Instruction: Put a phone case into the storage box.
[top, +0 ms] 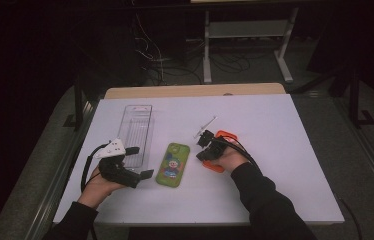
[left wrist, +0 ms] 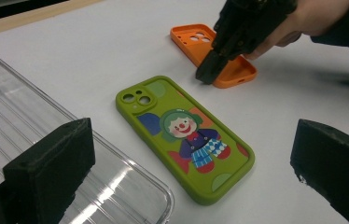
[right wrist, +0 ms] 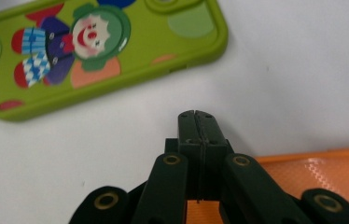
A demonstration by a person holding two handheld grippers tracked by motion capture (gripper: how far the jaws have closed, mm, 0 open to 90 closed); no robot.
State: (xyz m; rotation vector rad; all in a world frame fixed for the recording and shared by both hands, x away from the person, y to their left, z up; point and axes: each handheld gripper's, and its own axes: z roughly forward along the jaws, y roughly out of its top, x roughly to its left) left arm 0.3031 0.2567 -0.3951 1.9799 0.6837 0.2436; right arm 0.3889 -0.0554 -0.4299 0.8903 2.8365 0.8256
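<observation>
Nearest me on the white table (top: 275,130), my left gripper (top: 132,162) rests with its fingers (left wrist: 51,165) spread wide and nothing between them, one finger over the edge of the clear plastic tray (top: 137,132). Just beyond it lies the green phone case (top: 173,164), flat and back up, with a cartoon clown in a green wig printed on it and a camera cutout at its far end. To its right, my right gripper (top: 206,156) has its fingers (right wrist: 199,128) pressed tight together, their tips down at the near rim of the orange phone case (left wrist: 214,53); I cannot tell whether the rim is pinched between them. That orange case lies open side up, plain inside, near the green one but apart from it.
</observation>
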